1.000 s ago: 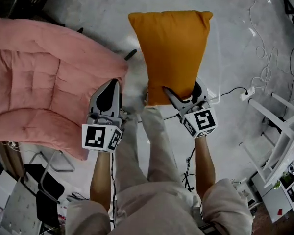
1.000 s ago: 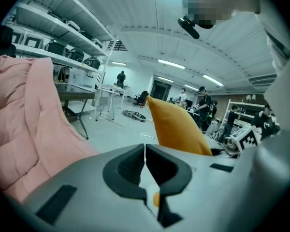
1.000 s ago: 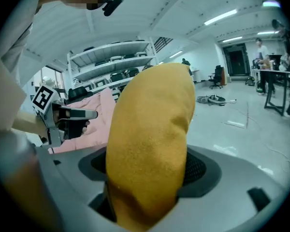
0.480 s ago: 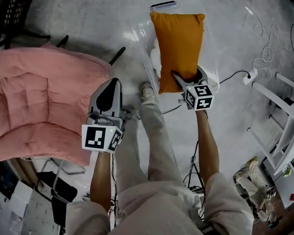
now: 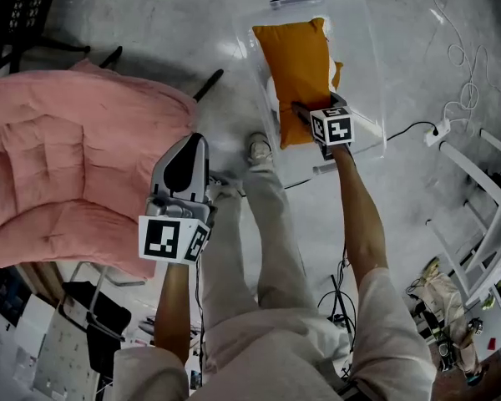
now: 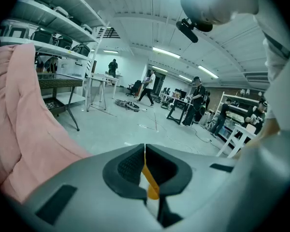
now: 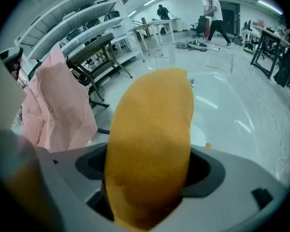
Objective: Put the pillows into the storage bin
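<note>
Though largest in sight, pink quilt [image 5: 75, 165] on the chair no part of this step. Sunk since a second ago from high over the floor into the clear storage bin [image 5: 363, 48]: orange pillow [image 5: 296, 61], on end over something white. Right tongs [image 5: 305, 111] pinching its lower edge, just been easing apart, so release judged near. Left tongs [image 5: 196, 140] pressed together, empty, beside the quilt.

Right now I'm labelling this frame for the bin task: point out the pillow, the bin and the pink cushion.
pillow [image 5: 299, 61], head view, middle of its orange face.
bin [image 5: 364, 57], head view, its clear right wall.
pink cushion [image 5: 75, 165], head view, middle of its quilted top.
</note>
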Tool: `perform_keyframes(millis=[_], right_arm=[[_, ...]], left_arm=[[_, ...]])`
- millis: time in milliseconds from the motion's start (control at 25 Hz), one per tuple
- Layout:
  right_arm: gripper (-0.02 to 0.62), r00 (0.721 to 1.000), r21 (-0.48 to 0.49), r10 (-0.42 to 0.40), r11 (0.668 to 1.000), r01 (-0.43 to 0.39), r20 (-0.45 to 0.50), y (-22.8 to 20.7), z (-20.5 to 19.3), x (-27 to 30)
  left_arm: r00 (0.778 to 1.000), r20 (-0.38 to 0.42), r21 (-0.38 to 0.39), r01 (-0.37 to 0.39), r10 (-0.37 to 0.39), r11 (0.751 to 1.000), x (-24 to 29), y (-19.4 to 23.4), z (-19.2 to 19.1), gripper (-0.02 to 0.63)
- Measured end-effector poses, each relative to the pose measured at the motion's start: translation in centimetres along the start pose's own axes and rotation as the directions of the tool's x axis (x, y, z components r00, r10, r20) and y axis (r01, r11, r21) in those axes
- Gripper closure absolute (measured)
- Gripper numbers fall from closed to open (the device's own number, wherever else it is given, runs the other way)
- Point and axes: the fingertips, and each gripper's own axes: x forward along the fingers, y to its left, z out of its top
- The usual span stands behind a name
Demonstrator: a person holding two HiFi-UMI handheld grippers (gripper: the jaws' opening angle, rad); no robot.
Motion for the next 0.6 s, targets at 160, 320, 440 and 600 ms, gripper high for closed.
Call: perform_keyframes(millis=[160, 320, 440, 600], right_arm=[[0.057, 1.000, 0.046, 0.005, 0.999, -0.005, -0.007, -0.2, 0.6, 2.7], [0.057, 0.998, 0.100, 0.004, 0.995, -0.010, 0.061, 0.3, 2.0, 2.1], [0.071, 0.992, 0.070, 0.008, 0.997, -0.016, 0.125, 1.5, 3.1, 0.3], [0.123, 0.974, 0.029, 0.001, 1.000, -0.008, 0.225, 3.5, 4.8, -2.9]], left_arm=[[1.000, -0.006, -0.005, -0.013, 0.013, 1.000, -0.5, 0.8, -0.7, 0.591], [1.000, -0.008, -0.009, -0.022, 0.022, 1.000, -1.1, 1.3, -0.9, 0.591], [1.000, 0.000, -0.009, -0.022, 0.022, 1.000, -1.4, 1.5, -0.4, 0.591], [1.000, 0.018, -0.002, -0.020, 0.020, 1.000, -1.9, 1.6, 0.5, 0.591]])
